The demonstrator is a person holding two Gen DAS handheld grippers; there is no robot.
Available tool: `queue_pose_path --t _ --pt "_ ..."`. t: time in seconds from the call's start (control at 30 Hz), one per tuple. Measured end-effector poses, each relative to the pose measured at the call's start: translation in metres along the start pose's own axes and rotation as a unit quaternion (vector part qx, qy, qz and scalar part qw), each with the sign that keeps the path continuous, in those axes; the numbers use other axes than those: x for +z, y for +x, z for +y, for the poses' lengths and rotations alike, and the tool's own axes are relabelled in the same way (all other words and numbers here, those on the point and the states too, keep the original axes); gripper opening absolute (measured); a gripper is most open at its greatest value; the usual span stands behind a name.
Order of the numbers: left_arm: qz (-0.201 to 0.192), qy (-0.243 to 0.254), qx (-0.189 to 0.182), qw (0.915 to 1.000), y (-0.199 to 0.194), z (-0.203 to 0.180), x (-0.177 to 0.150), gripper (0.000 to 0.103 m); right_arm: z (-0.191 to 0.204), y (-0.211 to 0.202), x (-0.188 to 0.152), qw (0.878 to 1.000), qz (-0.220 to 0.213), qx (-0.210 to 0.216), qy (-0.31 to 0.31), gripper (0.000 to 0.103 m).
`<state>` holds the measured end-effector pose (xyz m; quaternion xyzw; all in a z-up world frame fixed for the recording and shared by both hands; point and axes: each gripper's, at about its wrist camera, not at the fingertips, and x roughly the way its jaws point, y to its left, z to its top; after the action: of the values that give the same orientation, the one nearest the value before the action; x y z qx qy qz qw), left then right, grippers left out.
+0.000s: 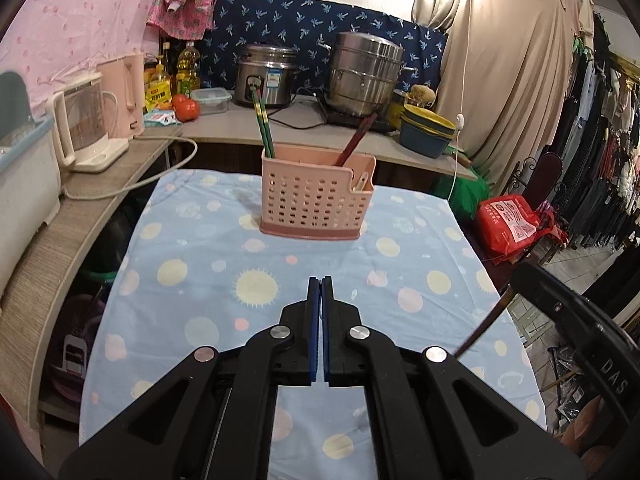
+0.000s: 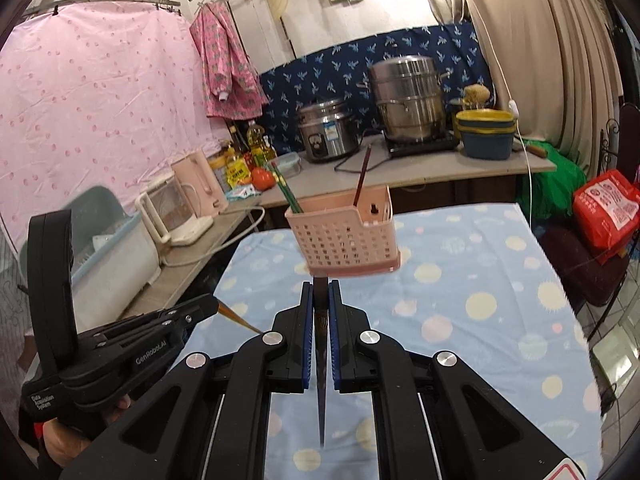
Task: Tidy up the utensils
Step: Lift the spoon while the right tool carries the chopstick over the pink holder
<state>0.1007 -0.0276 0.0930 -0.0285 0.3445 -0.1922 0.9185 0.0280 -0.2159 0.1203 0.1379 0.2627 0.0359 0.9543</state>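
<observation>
Right tongs (image 2: 320,300) clamp our chopstick (image 2: 321,380) | left tongs (image 1: 320,292) closed, empty | risk: chopstick pivots, misses caddy (image 2: 344,236)

- A cramped home kitchen corner, it looks like, shared with clothes storage.
- On the desk along the wall: a rice cooker (image 1: 266,80), a steel steamer pot (image 1: 366,74), oil bottles (image 1: 187,68) and a kettle (image 1: 86,124).
- Dark garments on a rack (image 1: 600,140) crowd the right side.
- Pink curtain (image 2: 100,100) and draped sheets serve as walls.
</observation>
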Motion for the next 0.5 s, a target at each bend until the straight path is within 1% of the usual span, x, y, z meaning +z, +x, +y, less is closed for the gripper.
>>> queue_pose_path --t 0.27,0.5 --pt "-0.018 0.012 0.007 0.9997 0.005 -0.002 0.033 0.001 -0.001 0.013 0.037 1.000 -0.028 -0.005 -0.008 0.007" --pt "-0.025 0.018 0.010 0.9995 0.017 -0.001 0.057 0.001 -0.009 0.036 0.064 0.999 -0.039 -0.008 0.000 0.007"
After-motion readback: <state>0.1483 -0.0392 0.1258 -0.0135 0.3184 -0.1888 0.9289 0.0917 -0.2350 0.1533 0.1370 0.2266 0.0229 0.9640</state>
